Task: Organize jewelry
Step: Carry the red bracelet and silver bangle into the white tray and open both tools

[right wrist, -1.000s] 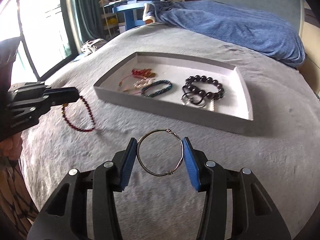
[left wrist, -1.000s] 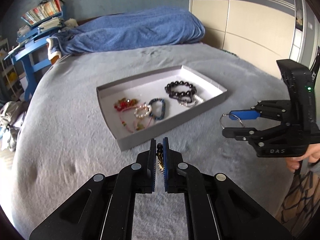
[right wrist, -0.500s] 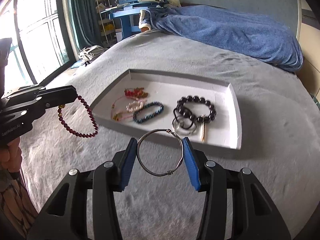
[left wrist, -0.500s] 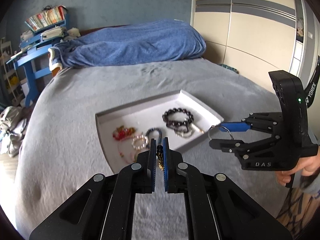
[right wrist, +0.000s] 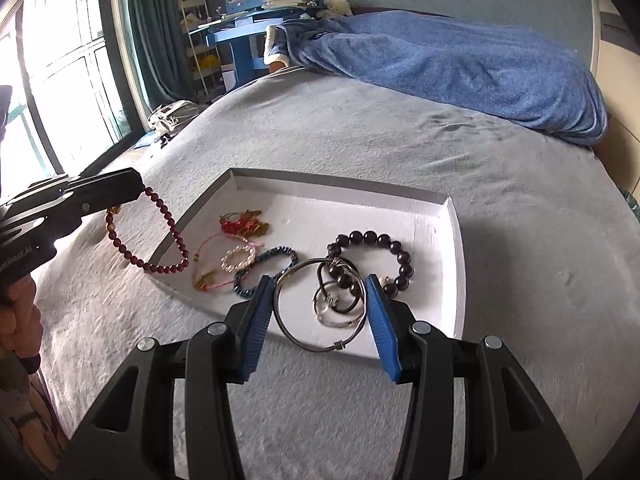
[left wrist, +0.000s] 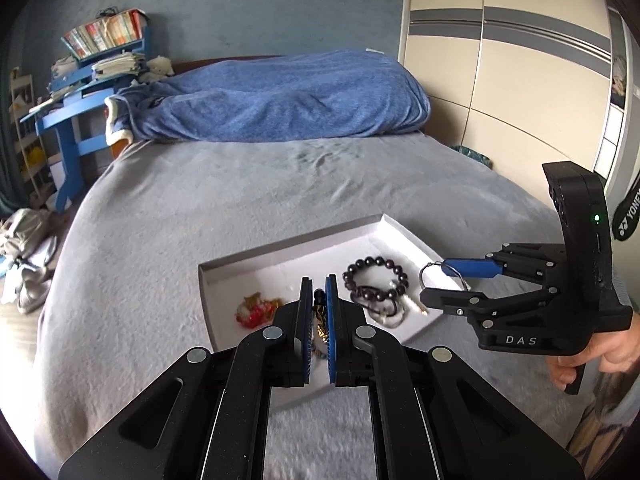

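Note:
A shallow white tray (right wrist: 456,264) lies on the grey bed. It holds a dark bead bracelet (right wrist: 400,256), a blue bracelet (right wrist: 276,258), a pearl one (right wrist: 238,258), red charms (right wrist: 240,224) and silver rings (right wrist: 332,312). My right gripper (right wrist: 319,284) hangs over the tray's near edge, shut on a silver wire bangle (right wrist: 338,345) spanning its blue pads. My left gripper (left wrist: 319,292) is shut on a dark red bead bracelet (right wrist: 160,240), which dangles by the tray's left rim. In the left wrist view the tray (left wrist: 206,300) lies beneath its fingers, with the right gripper (left wrist: 436,280) alongside.
A rumpled blue blanket (left wrist: 280,96) lies across the bed's far end. A blue desk (left wrist: 68,120) piled with books stands at the far left, a wardrobe (left wrist: 500,80) on the right, a window (right wrist: 60,80) beyond the bed. A person's hand (left wrist: 600,356) grips the right handle.
Both grippers have risen and come forward from the bed cover to above the tray's near edge, each still holding its piece. The bead bracelet now hangs free.

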Action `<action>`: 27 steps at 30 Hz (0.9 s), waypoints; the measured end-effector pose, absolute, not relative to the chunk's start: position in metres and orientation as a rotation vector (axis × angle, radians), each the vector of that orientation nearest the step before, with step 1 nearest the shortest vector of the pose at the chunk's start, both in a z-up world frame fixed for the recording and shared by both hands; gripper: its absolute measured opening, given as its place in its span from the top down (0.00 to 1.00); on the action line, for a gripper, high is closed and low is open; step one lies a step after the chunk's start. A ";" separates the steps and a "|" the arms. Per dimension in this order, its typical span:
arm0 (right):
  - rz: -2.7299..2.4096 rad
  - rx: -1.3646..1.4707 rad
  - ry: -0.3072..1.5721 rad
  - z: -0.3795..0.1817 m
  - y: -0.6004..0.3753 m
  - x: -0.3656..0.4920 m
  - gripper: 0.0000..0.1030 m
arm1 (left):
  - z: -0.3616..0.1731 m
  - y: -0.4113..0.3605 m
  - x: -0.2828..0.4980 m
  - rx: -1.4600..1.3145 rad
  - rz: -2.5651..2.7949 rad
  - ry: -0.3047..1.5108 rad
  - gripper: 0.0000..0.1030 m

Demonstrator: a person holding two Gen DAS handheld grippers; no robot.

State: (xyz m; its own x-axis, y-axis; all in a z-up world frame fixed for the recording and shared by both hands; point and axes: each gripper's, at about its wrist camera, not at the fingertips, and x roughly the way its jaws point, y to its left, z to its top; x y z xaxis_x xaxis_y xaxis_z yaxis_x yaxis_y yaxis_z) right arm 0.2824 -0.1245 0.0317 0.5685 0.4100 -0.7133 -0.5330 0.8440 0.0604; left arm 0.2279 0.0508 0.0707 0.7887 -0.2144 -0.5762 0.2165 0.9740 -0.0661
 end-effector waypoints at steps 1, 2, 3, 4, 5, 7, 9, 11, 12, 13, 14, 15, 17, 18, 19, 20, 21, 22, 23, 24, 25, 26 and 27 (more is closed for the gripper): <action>0.555 -0.167 0.793 0.031 -0.125 0.285 0.55 | 0.070 0.051 0.231 0.002 -0.229 0.623 0.93; 0.552 -0.165 0.795 0.031 -0.125 0.289 0.55 | 0.070 0.050 0.234 0.002 -0.228 0.625 0.93; 0.549 -0.161 0.797 0.030 -0.125 0.293 0.55 | 0.069 0.050 0.237 0.004 -0.225 0.629 0.93; 0.545 -0.157 0.801 0.028 -0.126 0.298 0.55 | 0.068 0.049 0.240 0.006 -0.222 0.631 0.93; 0.543 -0.156 0.804 0.027 -0.126 0.301 0.55 | 0.067 0.049 0.243 0.007 -0.220 0.634 0.93; 0.537 -0.147 0.815 0.023 -0.126 0.309 0.55 | 0.065 0.050 0.250 0.006 -0.217 0.641 0.93; 0.533 -0.145 0.824 0.020 -0.125 0.314 0.55 | 0.061 0.051 0.258 0.003 -0.212 0.654 0.93; 0.527 -0.148 0.831 0.017 -0.125 0.318 0.55 | 0.055 0.053 0.265 -0.005 -0.208 0.671 0.93; 0.525 -0.145 0.837 0.014 -0.124 0.320 0.55 | 0.051 0.054 0.269 -0.010 -0.206 0.684 0.93; 0.525 -0.147 0.840 0.013 -0.123 0.321 0.55 | 0.047 0.054 0.271 -0.013 -0.206 0.696 0.93; 0.524 -0.154 0.842 0.011 -0.122 0.322 0.55 | 0.043 0.053 0.273 -0.014 -0.205 0.707 0.93; 0.521 -0.163 0.846 0.009 -0.120 0.324 0.55 | 0.038 0.053 0.275 -0.012 -0.202 0.721 0.93; 0.517 -0.173 0.853 0.005 -0.118 0.325 0.55 | 0.032 0.052 0.276 -0.007 -0.197 0.741 0.93; 0.514 -0.177 0.857 0.003 -0.117 0.326 0.55 | 0.028 0.052 0.277 -0.001 -0.192 0.750 0.93; 0.514 -0.177 0.865 0.000 -0.115 0.327 0.55 | 0.026 0.051 0.277 0.005 -0.186 0.759 0.93; 0.514 -0.179 0.869 -0.002 -0.114 0.328 0.55 | 0.023 0.050 0.278 0.011 -0.182 0.767 0.93; 0.515 -0.188 0.872 -0.004 -0.111 0.328 0.55 | 0.021 0.050 0.278 0.016 -0.178 0.775 0.93; 0.515 -0.196 0.875 -0.006 -0.109 0.328 0.55 | 0.018 0.050 0.278 0.020 -0.175 0.784 0.93; 0.514 -0.208 0.877 -0.008 -0.107 0.328 0.55 | 0.016 0.050 0.278 0.025 -0.169 0.792 0.93; 0.514 -0.214 0.879 -0.009 -0.106 0.328 0.55 | 0.014 0.051 0.278 0.029 -0.165 0.798 0.93; 0.513 -0.225 0.883 -0.012 -0.104 0.328 0.55 | 0.011 0.051 0.278 0.036 -0.158 0.806 0.93; 0.511 -0.232 0.885 -0.014 -0.103 0.328 0.55 | 0.010 0.052 0.278 0.039 -0.153 0.813 0.93; 0.509 -0.235 0.888 -0.016 -0.103 0.329 0.55 | 0.007 0.053 0.278 0.040 -0.147 0.825 0.93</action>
